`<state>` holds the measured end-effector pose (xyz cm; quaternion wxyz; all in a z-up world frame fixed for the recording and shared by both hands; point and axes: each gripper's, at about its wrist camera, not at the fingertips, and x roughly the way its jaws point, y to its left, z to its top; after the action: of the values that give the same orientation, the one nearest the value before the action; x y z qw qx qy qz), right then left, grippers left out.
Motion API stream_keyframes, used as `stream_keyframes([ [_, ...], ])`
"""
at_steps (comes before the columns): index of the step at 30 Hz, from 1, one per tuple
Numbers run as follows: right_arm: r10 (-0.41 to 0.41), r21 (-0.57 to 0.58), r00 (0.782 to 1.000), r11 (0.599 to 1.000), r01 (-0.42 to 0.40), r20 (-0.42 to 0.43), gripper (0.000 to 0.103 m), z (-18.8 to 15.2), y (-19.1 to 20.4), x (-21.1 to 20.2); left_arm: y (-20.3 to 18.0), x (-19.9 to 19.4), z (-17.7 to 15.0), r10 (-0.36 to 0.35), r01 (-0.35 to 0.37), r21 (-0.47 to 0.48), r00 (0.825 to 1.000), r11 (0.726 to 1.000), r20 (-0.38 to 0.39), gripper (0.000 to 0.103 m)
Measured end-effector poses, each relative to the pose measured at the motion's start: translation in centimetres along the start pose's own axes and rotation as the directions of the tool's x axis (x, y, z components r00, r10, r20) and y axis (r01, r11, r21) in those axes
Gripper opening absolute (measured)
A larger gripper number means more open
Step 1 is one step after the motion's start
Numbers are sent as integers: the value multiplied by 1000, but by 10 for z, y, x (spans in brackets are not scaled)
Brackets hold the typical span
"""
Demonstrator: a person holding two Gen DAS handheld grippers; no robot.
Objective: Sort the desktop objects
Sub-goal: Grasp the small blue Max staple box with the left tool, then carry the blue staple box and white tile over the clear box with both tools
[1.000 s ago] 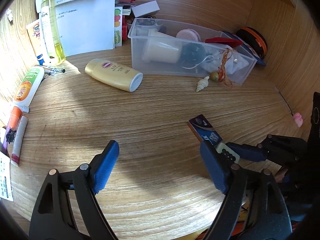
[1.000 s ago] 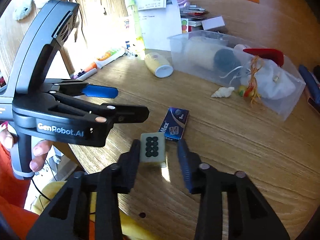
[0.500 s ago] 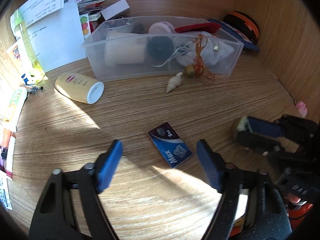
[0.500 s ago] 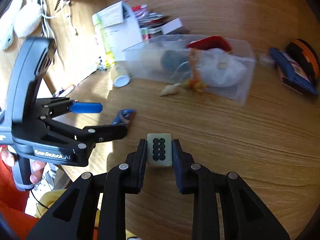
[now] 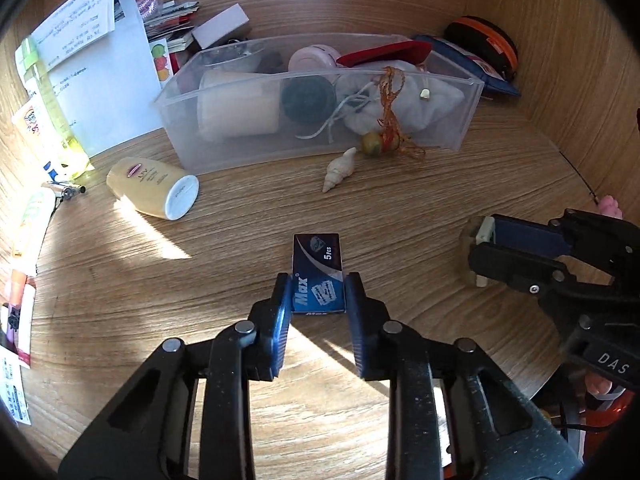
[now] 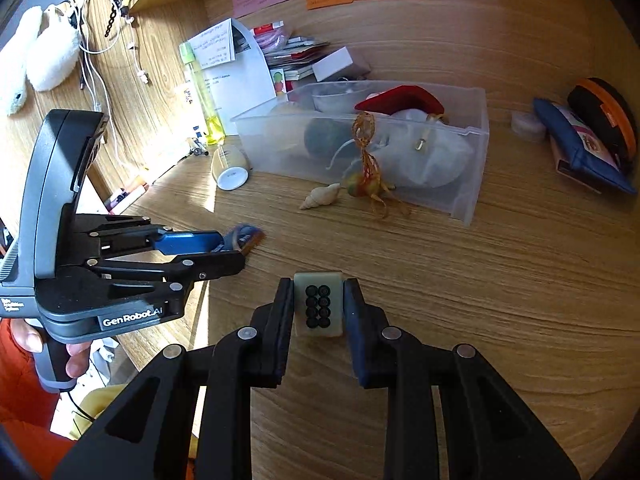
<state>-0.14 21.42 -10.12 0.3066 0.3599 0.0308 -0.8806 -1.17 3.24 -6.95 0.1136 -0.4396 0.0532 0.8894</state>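
Razor-blade box [image 5: 317, 274], dark blue with "Max" printed, lies on the wooden tabletop [image 5: 400, 216], and my left claw [image 5: 318, 294] is closed on its near end. My right claw [image 6: 319, 306] grips a pale tile with eight black dots [image 6: 319, 304]. Behind them stands a clear plastic bin [image 5: 224, 160], with a seashell [image 5: 338, 170] just beside it.
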Motion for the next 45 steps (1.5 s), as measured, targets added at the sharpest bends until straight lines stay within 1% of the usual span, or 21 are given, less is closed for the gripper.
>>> stream_keyframes([
  [5,-7,6,1000,1000,7,4,23,5,-1,1,4,-8,4,-19,20,-18,999,1000,37,26],
  [11,-17,9,1000,1000,16,18,23,17,-3,-2,12,-21,12,-22,25,-32,996,999,86,26],
  [16,-20,3,999,1000,20,46,23,32,-2,-6,22,-34,24,-38,46,-54,990,998,134,26],
  [25,-69,-53,994,996,74,87,22,66,2,-5,43,-48,51,-59,75,-68,976,995,210,26],
  [30,-76,-71,991,994,84,111,22,90,0,-2,56,-49,68,-72,91,-73,972,993,226,26],
  [37,-105,-107,986,987,119,131,22,118,-1,8,69,-44,97,-98,120,-77,965,990,242,26],
  [39,-112,-115,985,985,127,131,22,126,-3,12,71,-40,106,-96,118,-80,965,990,244,26],
  [42,-127,-128,984,981,143,125,22,136,-7,22,75,-30,118,-111,136,-89,965,987,238,26],
  [45,-143,-135,984,978,157,107,22,144,-12,34,75,-17,129,-115,138,-93,968,986,223,26],
])
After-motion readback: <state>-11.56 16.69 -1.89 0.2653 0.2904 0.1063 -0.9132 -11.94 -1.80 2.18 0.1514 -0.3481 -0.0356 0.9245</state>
